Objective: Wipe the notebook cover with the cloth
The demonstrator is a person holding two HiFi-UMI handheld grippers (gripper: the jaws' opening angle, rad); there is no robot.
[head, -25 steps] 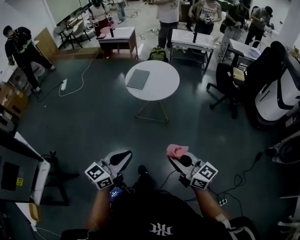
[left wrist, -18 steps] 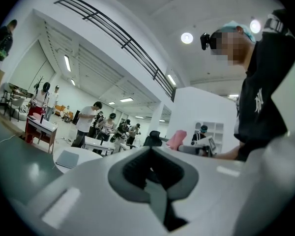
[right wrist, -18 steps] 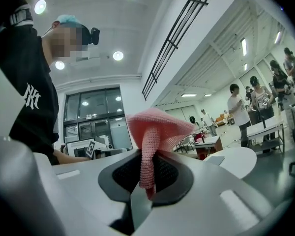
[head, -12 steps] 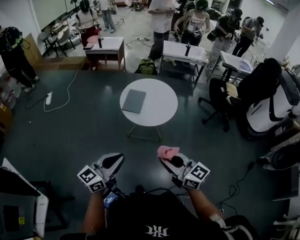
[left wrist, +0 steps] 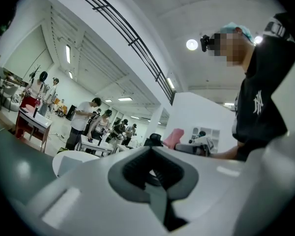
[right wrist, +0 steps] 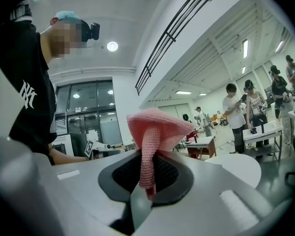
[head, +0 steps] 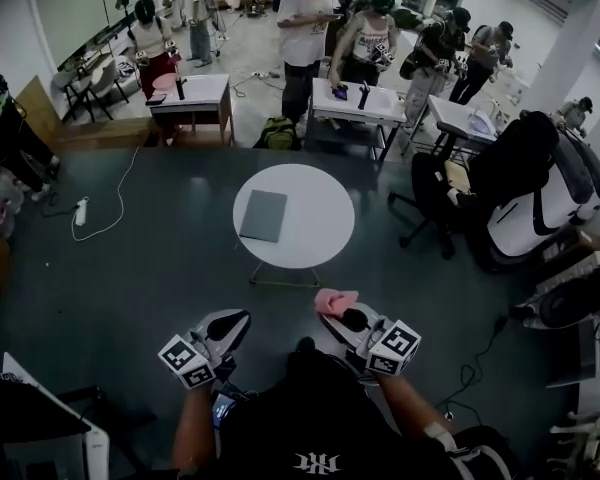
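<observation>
Dark grey floor covers a large open room, with people standing at white desks on the far side.

Right gripper: jaws pressed together, pinching a pink cloth that stands up from the pads in a folded bunch.

Left gripper: jaws pressed together, nothing between them.

In the head view both grippers are side by side, apart from each other, in front of the person's body, pointing toward 12 o'clock.

A round white table stands at 12 o'clock from the grippers, well apart from them. The grey notebook lies flat and closed on the table's left half, at about 11 o'clock from the cloth. Cloth and notebook do not touch.
</observation>
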